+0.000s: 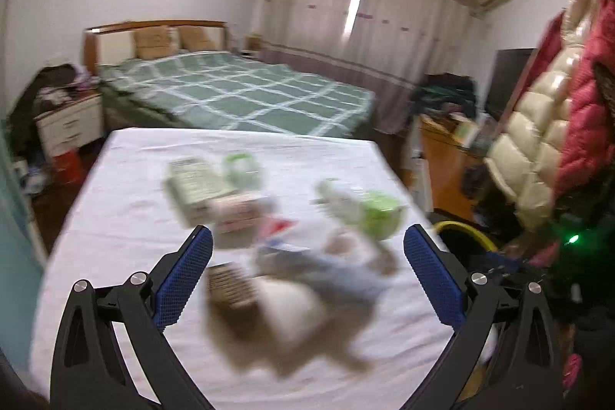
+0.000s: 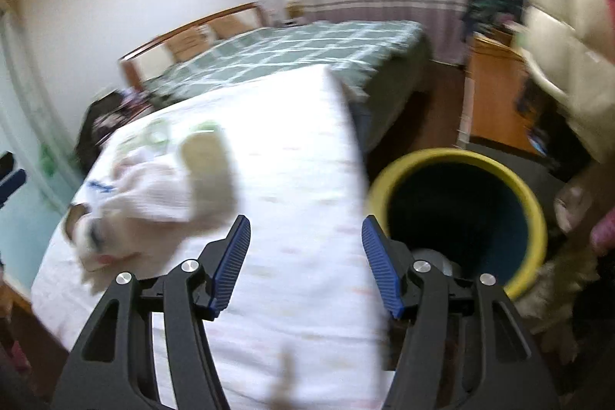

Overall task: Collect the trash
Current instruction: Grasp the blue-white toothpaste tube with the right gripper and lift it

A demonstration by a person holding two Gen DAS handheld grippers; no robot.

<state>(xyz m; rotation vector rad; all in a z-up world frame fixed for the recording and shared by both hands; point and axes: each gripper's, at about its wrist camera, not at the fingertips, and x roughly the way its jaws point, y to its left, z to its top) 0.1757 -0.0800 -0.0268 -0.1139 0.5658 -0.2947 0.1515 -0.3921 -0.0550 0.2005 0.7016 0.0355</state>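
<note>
Trash lies heaped on the white cloth-covered table [image 1: 127,218], a blurred pile of cartons, wrappers and crumpled paper [image 1: 269,248] filling the centre of the left wrist view, with a pale green-printed box [image 1: 192,187] at its upper left and a green-and-white plastic packet [image 1: 365,214] at its right. In the right wrist view the round yellow-rimmed bin with a dark inside [image 2: 461,156] stands at the lower right, just beside the table's right edge. Both tools are empty: the left gripper [image 1: 307,275] has its blue pads spread wide over the pile, and the right gripper [image 2: 305,262] stands partly spread above bare cloth. The next grab probably goes best on one loose piece at the pile's near side, pads closing across its narrow width. Carrying it right means clearing the table edge before lowering over the rim. Free cloth lies left and behind the pile; the right side is crowded by hanging quilted coats [image 1: 546,125].
</note>
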